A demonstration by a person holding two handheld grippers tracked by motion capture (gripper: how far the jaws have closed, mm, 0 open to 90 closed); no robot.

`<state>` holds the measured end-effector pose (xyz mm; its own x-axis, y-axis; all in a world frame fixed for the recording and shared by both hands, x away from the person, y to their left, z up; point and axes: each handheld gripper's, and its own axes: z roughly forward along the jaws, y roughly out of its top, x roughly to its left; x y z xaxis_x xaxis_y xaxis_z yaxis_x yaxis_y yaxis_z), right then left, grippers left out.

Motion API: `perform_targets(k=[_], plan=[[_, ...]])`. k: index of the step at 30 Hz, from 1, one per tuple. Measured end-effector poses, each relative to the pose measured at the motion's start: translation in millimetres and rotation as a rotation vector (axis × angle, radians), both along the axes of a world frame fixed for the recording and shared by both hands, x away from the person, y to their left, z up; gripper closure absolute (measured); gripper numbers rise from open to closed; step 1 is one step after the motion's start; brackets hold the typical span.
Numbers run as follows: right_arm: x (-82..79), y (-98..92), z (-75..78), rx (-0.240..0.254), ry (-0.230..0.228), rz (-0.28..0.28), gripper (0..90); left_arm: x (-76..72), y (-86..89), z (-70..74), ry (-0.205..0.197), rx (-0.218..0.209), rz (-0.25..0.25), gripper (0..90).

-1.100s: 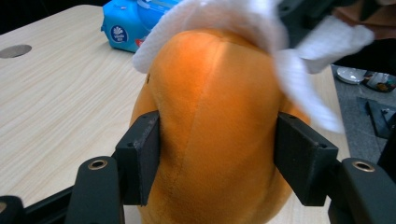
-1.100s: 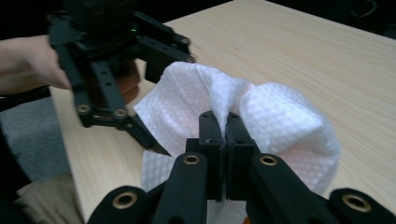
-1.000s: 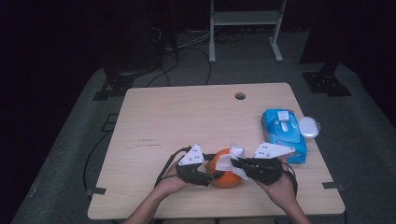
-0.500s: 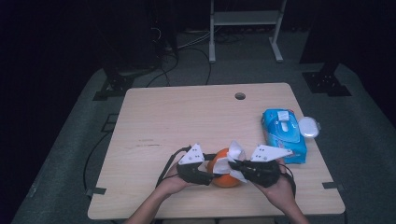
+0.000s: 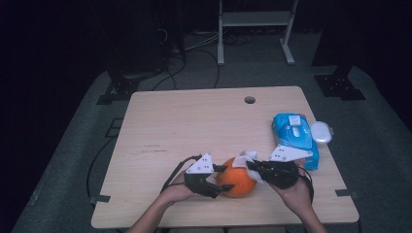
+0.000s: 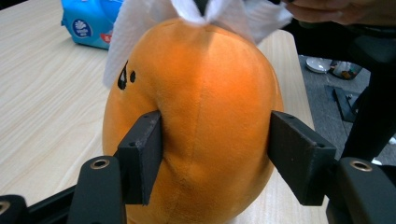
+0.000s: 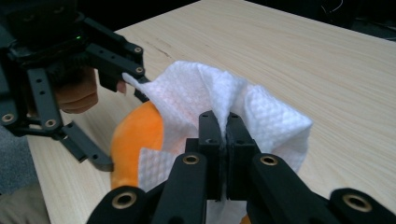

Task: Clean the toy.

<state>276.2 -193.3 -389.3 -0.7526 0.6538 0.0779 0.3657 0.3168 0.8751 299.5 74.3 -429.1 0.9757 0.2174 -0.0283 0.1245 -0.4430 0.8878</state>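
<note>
An orange plush toy (image 5: 236,183) with a small black face mark stands on the wooden table (image 5: 194,126) near its front edge. My left gripper (image 5: 226,177) grips it from the left, and in the left gripper view both pads (image 6: 140,154) press into the plush's (image 6: 210,116) sides. My right gripper (image 5: 250,167) comes in from the right, shut on a white textured wipe (image 5: 248,158). The right gripper view shows its jaws (image 7: 225,126) pinching a fold of the wipe (image 7: 196,93), which drapes over the top of the plush (image 7: 135,135).
A blue pack of wipes (image 5: 295,136) lies at the table's right side, with a white oval lid (image 5: 321,131) beside it at the edge. A cable hole (image 5: 249,100) sits near the far edge. Dark floor, cables and a white frame (image 5: 255,19) lie beyond.
</note>
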Motion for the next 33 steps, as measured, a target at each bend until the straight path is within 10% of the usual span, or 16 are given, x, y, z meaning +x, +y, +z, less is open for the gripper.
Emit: perform_targets(k=[8,18,26,33], plan=[[3.4,0.2,-4.0,-0.002,0.039,0.031,86.9,4.6,-1.9,6.0,-0.009,-0.017,0.057,14.9],[-17.6,27.3,9.8,-0.051,-0.046,0.116,87.2,-4.6,-8.7,-0.7,-0.042,0.011,-0.002,31.2],[4.6,-5.6,-8.9,-0.04,0.023,-0.006,87.1,-5.7,-11.2,-1.9,-0.051,0.007,-0.014,30.9],[-6.7,8.0,3.6,-0.015,0.013,0.064,87.0,-9.5,-16.8,-2.6,-0.064,0.019,-0.026,29.2]])
